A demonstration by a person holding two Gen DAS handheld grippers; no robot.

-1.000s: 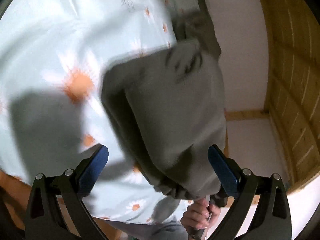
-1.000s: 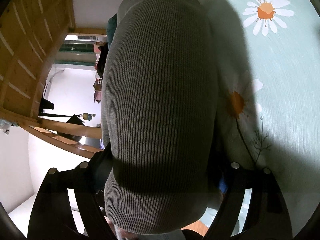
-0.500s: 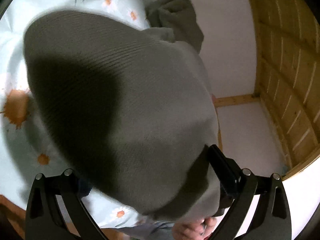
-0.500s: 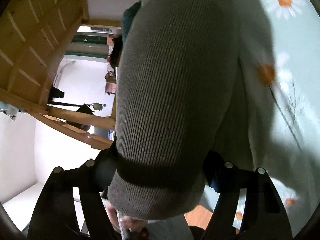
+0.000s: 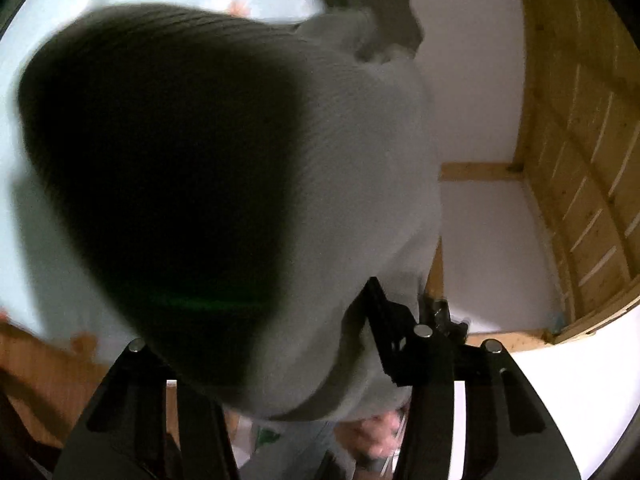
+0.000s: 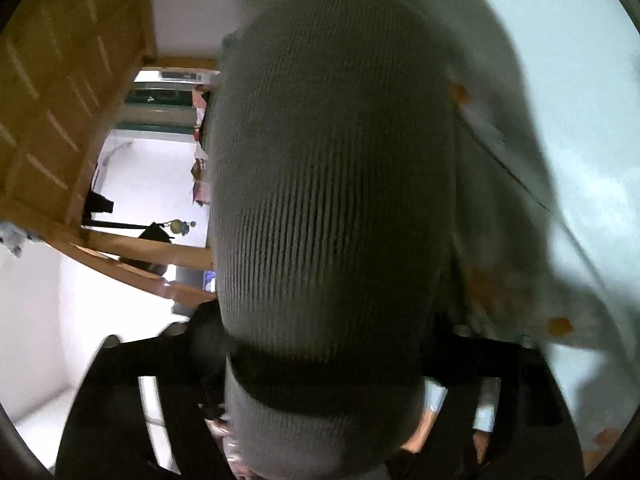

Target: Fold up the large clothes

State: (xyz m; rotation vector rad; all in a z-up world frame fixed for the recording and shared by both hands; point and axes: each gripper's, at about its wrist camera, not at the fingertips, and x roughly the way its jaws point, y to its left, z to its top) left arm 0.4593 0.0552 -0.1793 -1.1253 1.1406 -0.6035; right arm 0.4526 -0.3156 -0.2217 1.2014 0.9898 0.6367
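Note:
A grey ribbed knit garment point(image 5: 248, 168) fills most of the left wrist view and drapes over my left gripper point(image 5: 256, 320), hiding its fingertips. The same garment point(image 6: 332, 200) hangs as a thick roll over my right gripper point(image 6: 324, 344) in the right wrist view. Both grippers' jaws stand wide apart under the cloth. The fabric lies over and between the fingers rather than pinched. The garment is lifted above the pale blue daisy-print sheet point(image 6: 580, 100), which also shows in the left wrist view point(image 5: 24, 216).
A wooden slatted frame point(image 5: 580, 160) stands at the right of the left wrist view and at the upper left of the right wrist view point(image 6: 60, 100). White walls and a wooden rail point(image 6: 140, 256) lie beyond. A hand point(image 5: 376, 436) shows below the garment.
The garment has come up over both grippers and now covers much more of each view. The left gripper's blue pads, visible a second ago, are now hidden by cloth. Both views are motion-blurred.

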